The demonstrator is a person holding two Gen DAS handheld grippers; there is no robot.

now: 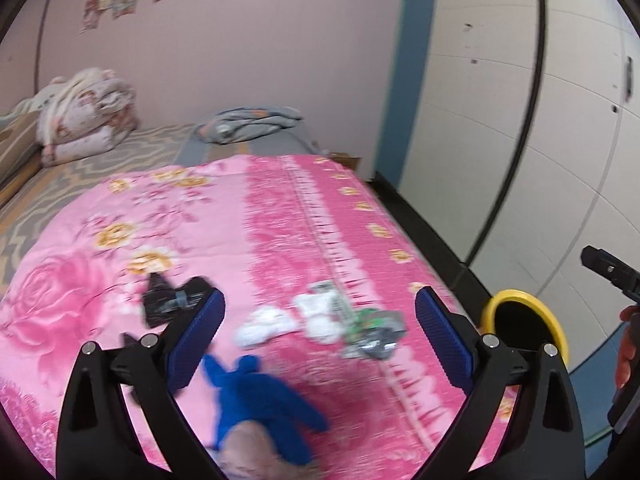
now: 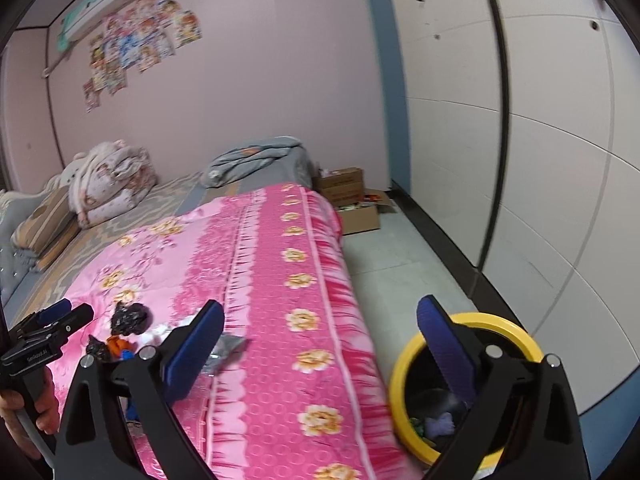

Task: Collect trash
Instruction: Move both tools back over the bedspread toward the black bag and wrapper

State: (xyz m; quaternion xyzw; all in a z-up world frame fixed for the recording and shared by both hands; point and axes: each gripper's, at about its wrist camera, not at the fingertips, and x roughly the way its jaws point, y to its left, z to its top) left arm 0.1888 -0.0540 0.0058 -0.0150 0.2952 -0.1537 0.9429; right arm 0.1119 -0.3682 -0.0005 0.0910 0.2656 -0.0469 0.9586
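Over the pink floral bedspread, the left gripper gapes empty above crumpled white tissues; the right gripper, equally spread, holds nothing beside the yellow-rimmed bin.

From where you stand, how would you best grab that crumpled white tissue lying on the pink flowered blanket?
Probably pinch the crumpled white tissue across its raised, bunched middle, coming down from above with the open left gripper. It lies low and soft on the pink flowered blanket, so a sideways approach would likely snag the fabric.
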